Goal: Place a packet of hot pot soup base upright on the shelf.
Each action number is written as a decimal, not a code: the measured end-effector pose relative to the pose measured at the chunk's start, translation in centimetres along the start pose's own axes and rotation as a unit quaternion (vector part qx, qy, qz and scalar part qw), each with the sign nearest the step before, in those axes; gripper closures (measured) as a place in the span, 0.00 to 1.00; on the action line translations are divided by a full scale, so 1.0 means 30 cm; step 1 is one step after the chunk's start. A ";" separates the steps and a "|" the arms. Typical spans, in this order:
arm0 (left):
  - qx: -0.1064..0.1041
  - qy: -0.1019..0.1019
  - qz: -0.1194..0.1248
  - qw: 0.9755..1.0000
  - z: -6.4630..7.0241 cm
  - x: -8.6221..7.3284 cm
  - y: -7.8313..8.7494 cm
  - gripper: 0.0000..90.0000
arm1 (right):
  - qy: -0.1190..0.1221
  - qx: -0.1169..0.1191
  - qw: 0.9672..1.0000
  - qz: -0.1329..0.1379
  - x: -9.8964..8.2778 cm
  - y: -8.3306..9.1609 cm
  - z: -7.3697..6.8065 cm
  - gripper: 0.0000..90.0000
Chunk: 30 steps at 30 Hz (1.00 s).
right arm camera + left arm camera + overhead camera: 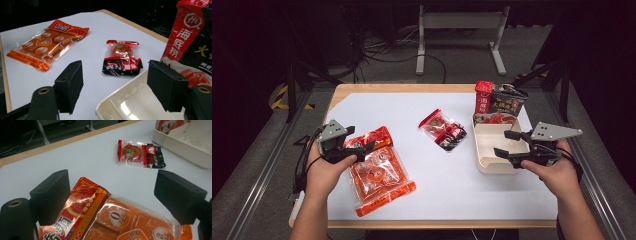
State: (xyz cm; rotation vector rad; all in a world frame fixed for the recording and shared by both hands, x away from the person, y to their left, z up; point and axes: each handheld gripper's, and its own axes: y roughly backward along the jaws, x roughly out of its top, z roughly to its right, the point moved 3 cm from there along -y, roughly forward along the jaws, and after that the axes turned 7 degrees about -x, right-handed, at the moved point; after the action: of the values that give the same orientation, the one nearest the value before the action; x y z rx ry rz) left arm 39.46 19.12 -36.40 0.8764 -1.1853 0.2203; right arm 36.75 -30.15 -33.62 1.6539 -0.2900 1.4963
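While both hands rest at the near edge of the table, the work in hand looks like gathering snack packets into the bin.

Left gripper (362,148): jaws stand apart, nothing between the pads; it hangs just over the top end of the orange packet (379,177), jaws straddling the packet's upper edge in the left gripper view.

Right gripper (507,144): jaws spread wide and empty, held over the white bin (486,150), pointing across the table toward the left.

Orange packet, place: flat on the white sheet, near-left part of the table, partly overlapping a red-and-gold pouch (374,136) that lies beneath its far end.

Orange packet, handling (judgement): light, soft clear film over several small sealed pieces; glossy, so likely slippery and apt to sag or fold if lifted by one corner.

Where to grip (judgement): the flat sealed band at the packet's end, or a pinch across the narrow width; the film lies flat, so a jaw has to slide under an edge first.

Small red-and-black packet (443,129): mid-table, well apart from both grippers, just left of the bin.

Bin contents: one printed pouch (497,118) at its far end; a tall red-and-black bag (502,99) stands just behind.

Risk (judgement): picking up the pouch underneath along with the orange packet.
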 end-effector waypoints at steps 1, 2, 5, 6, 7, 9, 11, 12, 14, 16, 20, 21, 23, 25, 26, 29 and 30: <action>-0.003 0.004 -0.002 1.000 -0.004 -0.003 0.002 0.16 | 0.000 0.003 1.000 0.002 0.001 -0.001 -0.007 0.33; -0.003 0.007 -0.002 1.000 -0.008 -0.006 0.003 0.16 | 0.000 0.005 1.000 0.004 0.001 -0.002 -0.013 0.33; -0.001 0.019 -0.007 1.000 -0.020 -0.015 0.009 0.16 | 0.003 0.014 1.000 0.006 0.001 -0.006 -0.031 0.33; 0.001 0.023 -0.008 1.000 -0.026 -0.017 0.012 0.16 | 0.004 0.017 1.000 0.006 0.002 -0.008 -0.038 0.33; 0.006 0.029 -0.008 1.000 -0.031 -0.020 0.015 0.16 | 0.005 0.020 1.000 0.007 0.003 -0.011 -0.045 0.33; 0.013 0.038 -0.005 0.999 -0.041 -0.024 0.019 0.15 | 0.009 0.025 1.000 0.008 0.004 -0.017 -0.058 0.33; 0.021 0.047 -0.006 0.999 -0.054 -0.031 0.024 0.15 | 0.011 0.030 0.999 0.007 0.003 -0.023 -0.065 0.33; 0.027 0.050 -0.006 0.998 -0.059 -0.035 0.024 0.15 | 0.012 0.031 0.999 0.008 0.003 -0.025 -0.068 0.33; 0.035 0.051 -0.011 0.998 -0.068 -0.042 0.026 0.15 | 0.012 0.033 0.999 0.008 0.002 -0.032 -0.074 0.33; 0.042 0.052 -0.012 0.998 -0.077 -0.047 0.025 0.15 | 0.014 0.035 0.999 0.006 0.001 -0.038 -0.079 0.33; 0.049 0.060 -0.010 0.997 -0.095 -0.062 0.021 0.15 | 0.018 0.041 0.999 0.003 -0.004 -0.055 -0.094 0.33; 0.054 0.063 -0.011 0.997 -0.102 -0.068 0.020 0.15 | 0.019 0.043 0.999 0.002 -0.004 -0.060 -0.097 0.33; 0.069 0.061 -0.008 0.996 -0.119 -0.079 0.022 0.15 | 0.020 0.045 0.999 0.001 -0.005 -0.065 -0.101 0.33; 0.077 0.070 -0.008 0.995 -0.141 -0.095 0.022 0.15 | 0.023 0.049 0.999 0.001 -0.005 -0.075 -0.110 0.33; 0.080 0.071 -0.007 0.994 -0.151 -0.101 0.022 0.16 | 0.023 0.051 0.998 0.001 -0.006 -0.079 -0.114 0.33; 0.093 0.082 -0.010 0.992 -0.179 -0.125 0.018 0.16 | 0.025 0.056 0.998 -0.005 -0.012 -0.092 -0.123 0.33; 0.096 0.088 -0.012 0.991 -0.189 -0.136 0.014 0.16 | 0.025 0.057 0.998 -0.007 -0.014 -0.095 -0.126 0.33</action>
State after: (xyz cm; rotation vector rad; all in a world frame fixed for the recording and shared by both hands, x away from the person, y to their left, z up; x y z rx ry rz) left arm 41.65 24.50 -40.31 1.0173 -0.9996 0.3886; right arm 35.93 -25.92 -35.59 1.7017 -0.1680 1.5673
